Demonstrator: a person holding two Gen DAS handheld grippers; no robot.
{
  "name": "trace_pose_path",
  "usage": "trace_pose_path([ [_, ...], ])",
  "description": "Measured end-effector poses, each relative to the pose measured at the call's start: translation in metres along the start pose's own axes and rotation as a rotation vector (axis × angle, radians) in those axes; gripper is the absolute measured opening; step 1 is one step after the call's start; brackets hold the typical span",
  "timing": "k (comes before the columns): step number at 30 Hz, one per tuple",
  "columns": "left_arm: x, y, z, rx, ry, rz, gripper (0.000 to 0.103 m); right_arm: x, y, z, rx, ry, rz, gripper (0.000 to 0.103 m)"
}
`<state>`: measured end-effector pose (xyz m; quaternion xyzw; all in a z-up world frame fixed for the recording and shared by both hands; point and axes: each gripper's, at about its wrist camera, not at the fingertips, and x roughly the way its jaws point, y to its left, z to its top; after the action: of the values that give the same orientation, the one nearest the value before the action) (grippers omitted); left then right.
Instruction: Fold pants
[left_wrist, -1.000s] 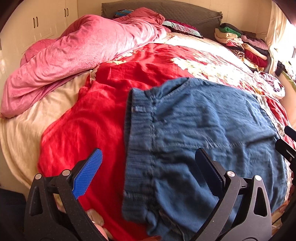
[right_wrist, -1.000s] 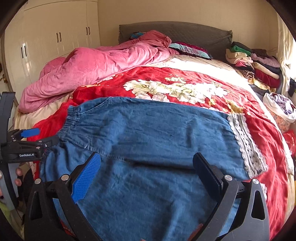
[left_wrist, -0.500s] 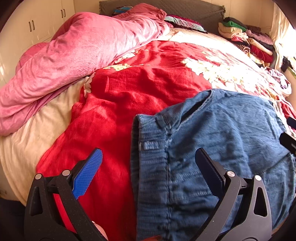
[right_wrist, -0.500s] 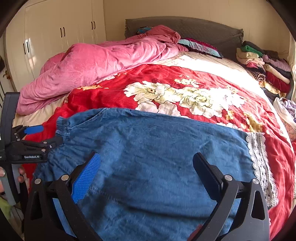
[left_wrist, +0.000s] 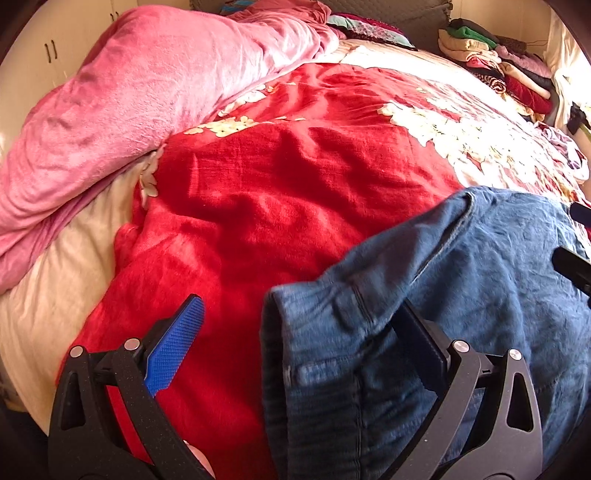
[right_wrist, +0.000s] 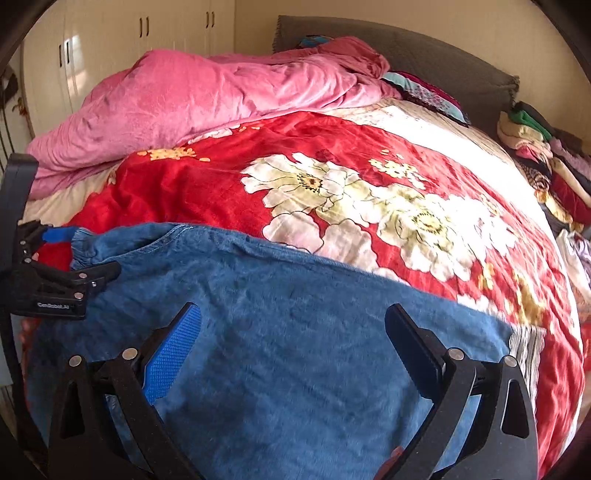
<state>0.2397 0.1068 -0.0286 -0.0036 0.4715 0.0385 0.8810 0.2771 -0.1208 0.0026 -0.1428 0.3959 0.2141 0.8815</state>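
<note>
Both grippers have pushed farther up the bed over the past second, the denim pants sliding lower and nearer in each wrist view.

The left gripper (left_wrist: 301, 332) stands wide, its blue-padded finger (left_wrist: 173, 347) over the red floral blanket (left_wrist: 280, 192) and its black finger on the denim pants (left_wrist: 461, 295), gripping nothing. The right gripper (right_wrist: 293, 332) is likewise spread wide above the pants (right_wrist: 295, 332), which lie flat across the blanket's near edge, elastic waistband (right_wrist: 83, 245) at nine o'clock, lace-trimmed hem (right_wrist: 526, 350) at three. A pink comforter (right_wrist: 192, 107) is heaped at eleven o'clock; stacked folded clothes (right_wrist: 535, 147) sit at two, before the grey headboard (right_wrist: 424, 55).
</note>
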Motion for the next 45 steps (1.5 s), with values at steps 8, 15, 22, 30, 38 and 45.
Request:
trace_pose_path([
  [8, 0.003, 0.018, 0.006, -0.063, 0.001, -0.132, 0.093, 0.044, 0.007, 0.022, -0.114, 0.058, -0.009, 0.099],
  [15, -0.004, 0.010, 0.007, -0.003, -0.020, -0.247, 0.036, 0.072, 0.011, 0.040, -0.218, 0.126, 0.028, 0.099],
  [22, -0.010, 0.015, 0.011, 0.002, -0.048, -0.281, 0.033, 0.076, 0.030, 0.046, -0.324, 0.114, 0.103, 0.059],
  [30, -0.021, 0.019, 0.004, 0.014, -0.100, -0.283, 0.033, 0.031, 0.043, 0.033, -0.276, 0.018, 0.179, 0.009],
  [38, -0.078, 0.013, -0.023, 0.079, -0.220, -0.290, 0.033, -0.070, 0.038, -0.007, -0.167, -0.137, 0.249, 0.009],
  [45, -0.120, 0.005, -0.080, 0.106, -0.261, -0.319, 0.033, -0.143, 0.062, -0.070, -0.150, -0.184, 0.303, 0.009],
])
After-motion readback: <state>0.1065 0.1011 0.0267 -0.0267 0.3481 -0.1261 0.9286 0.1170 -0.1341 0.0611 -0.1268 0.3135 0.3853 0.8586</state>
